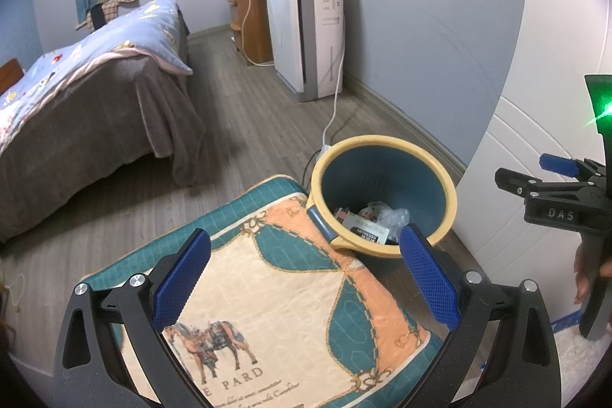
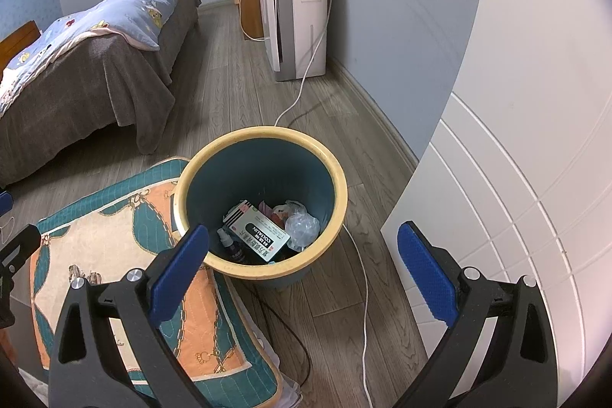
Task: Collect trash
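Currently, scene: bedroom with wood-look floor, blue walls, a bed [image 2: 95, 64] at left.
Left gripper [image 1: 306, 278]: fingers spread wide, nothing between the blue pads [image 1: 179, 278]; it hangs above a quilted cushion [image 1: 290, 324] printed with a horse.
Right gripper [image 2: 302, 274]: fingers spread wide, also empty; it hangs over the near rim of the bin and the floor beside it. It shows too at the right edge of the left wrist view, held by a hand [image 1: 589, 278].
Bin [image 2: 260, 140]: round, teal with a yellow rim, upright on the floor, touching the cushion's edge, near a white door [image 2: 516, 178].
Trash: inside the bin, at the bottom. A white medicine box [image 2: 260, 236] lies flat, a crumpled clear plastic bag [image 2: 302, 226] just right of it, a small dark spray bottle [image 2: 229, 243] at its left; smaller scraps behind, too small to identify.
Cable [image 2: 361, 293]: white, runs along the floor past the bin's right side.
Background: white air purifier [image 2: 298, 14] against the wall, a router on top.
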A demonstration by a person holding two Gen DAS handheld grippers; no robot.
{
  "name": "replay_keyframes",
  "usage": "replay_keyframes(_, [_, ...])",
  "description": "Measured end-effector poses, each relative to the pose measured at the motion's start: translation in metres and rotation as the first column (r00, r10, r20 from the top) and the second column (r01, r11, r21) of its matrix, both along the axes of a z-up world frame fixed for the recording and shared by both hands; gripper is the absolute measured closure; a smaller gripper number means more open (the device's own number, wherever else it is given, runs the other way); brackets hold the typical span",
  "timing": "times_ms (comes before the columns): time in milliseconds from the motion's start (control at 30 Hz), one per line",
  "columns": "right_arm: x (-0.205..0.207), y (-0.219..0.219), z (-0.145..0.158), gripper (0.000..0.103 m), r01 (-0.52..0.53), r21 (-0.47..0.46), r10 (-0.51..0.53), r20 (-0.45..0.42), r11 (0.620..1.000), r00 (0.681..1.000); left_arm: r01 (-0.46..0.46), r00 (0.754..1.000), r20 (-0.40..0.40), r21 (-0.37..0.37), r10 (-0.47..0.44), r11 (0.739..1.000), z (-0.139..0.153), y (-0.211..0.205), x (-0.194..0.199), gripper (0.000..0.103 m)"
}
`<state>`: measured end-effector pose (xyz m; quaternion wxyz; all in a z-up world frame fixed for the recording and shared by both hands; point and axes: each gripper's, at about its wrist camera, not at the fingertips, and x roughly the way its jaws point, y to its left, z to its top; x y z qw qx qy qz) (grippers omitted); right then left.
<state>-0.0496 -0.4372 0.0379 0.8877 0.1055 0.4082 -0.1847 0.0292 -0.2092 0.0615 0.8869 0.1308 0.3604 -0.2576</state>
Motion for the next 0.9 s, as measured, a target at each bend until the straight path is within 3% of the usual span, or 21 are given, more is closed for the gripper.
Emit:
replay_keyframes(633, [-0.002, 0.003, -0.005, 0.006, 0.016, 0.015, -0.016, -0.007, 1.000, 1.000, 0.032, 0.999, -0.030, -0.005, -0.032, 0.999, -0.005, 0.003, 0.000, 0.005])
replay_keyframes(767, [0.000, 0.003, -0.009, 0.006, 0.060, 0.119, -0.055, -0.041, 0.991, 0.998, 0.019, 1.000, -0.026, 0.026, -0.018, 0.999, -0.005, 0.005, 0.001, 0.005])
replay_keyframes(900, [0.014, 0.018, -0.021, 0.006, 0.122, 0.168, -0.103, -0.114, 0.978, 0.988, -0.041, 0.999, -0.017, -0.012, 0.041, 0.999, 0.007, 0.033, 0.000, 0.005])
